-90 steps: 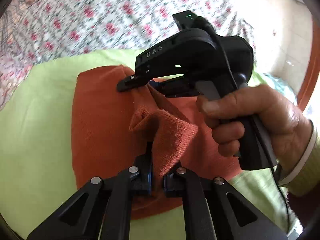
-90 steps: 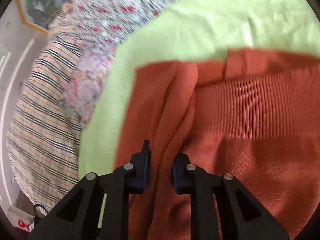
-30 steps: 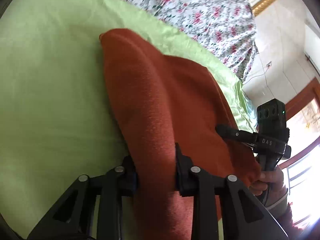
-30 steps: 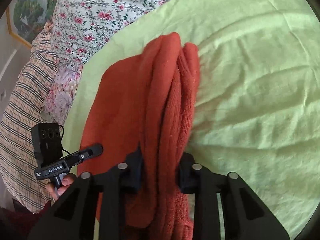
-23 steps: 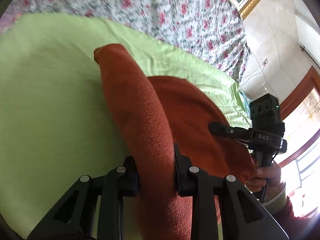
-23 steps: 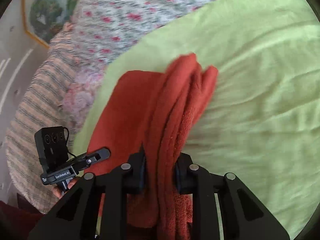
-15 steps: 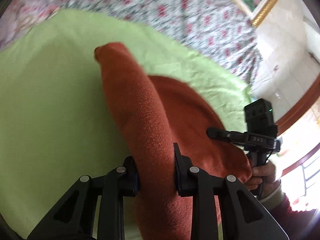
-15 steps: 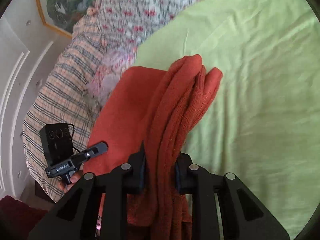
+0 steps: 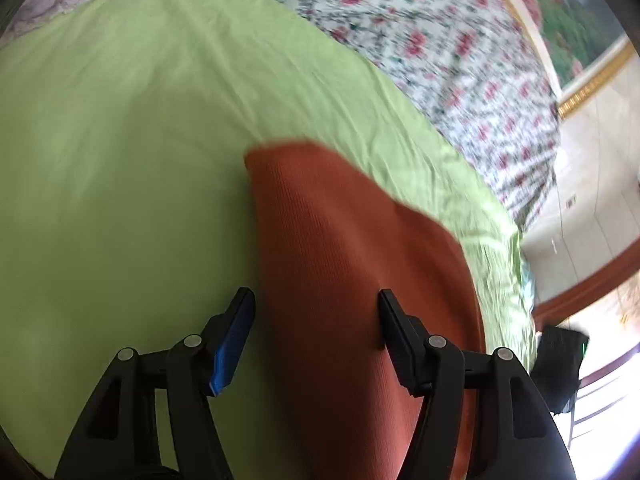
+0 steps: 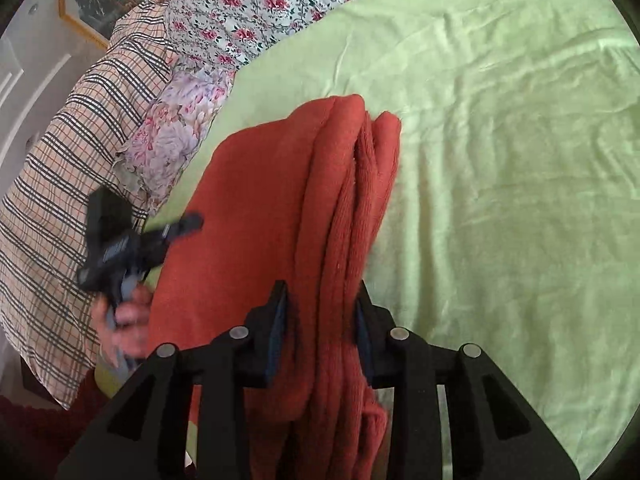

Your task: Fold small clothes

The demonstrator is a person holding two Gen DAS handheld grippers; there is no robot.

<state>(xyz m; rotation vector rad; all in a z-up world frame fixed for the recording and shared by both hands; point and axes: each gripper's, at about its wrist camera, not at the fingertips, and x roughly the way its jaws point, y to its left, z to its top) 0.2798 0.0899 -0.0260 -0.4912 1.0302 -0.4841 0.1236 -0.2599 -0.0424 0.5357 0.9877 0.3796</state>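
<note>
An orange-red knit garment (image 9: 340,240) lies folded on the green sheet (image 9: 120,140). My left gripper (image 9: 315,300) hovers over its near end. Its jaws are opening and stand wide apart, with the cloth below and between them but clear of both pads. In the right wrist view the garment (image 10: 256,200) shows several stacked folds along its right edge. My right gripper (image 10: 320,292) still has that bundle of folds filling the gap between its pads, though its jaws are starting to open. The left gripper (image 10: 188,226) appears blurred at the garment's left edge, held by a hand (image 10: 124,316).
The green sheet (image 10: 500,200) covers a bed with a floral quilt (image 10: 248,12) and a plaid cloth (image 10: 60,160) beyond it. A tiled floor (image 9: 592,184) and a wooden door frame (image 9: 592,284) lie past the bed's right edge. The right gripper's dark body (image 9: 560,364) shows there.
The left gripper has let go of the raised fold and spread its jaws wide, and the cloth now lies flat under it. The right gripper keeps its fold, jaws slightly wider.
</note>
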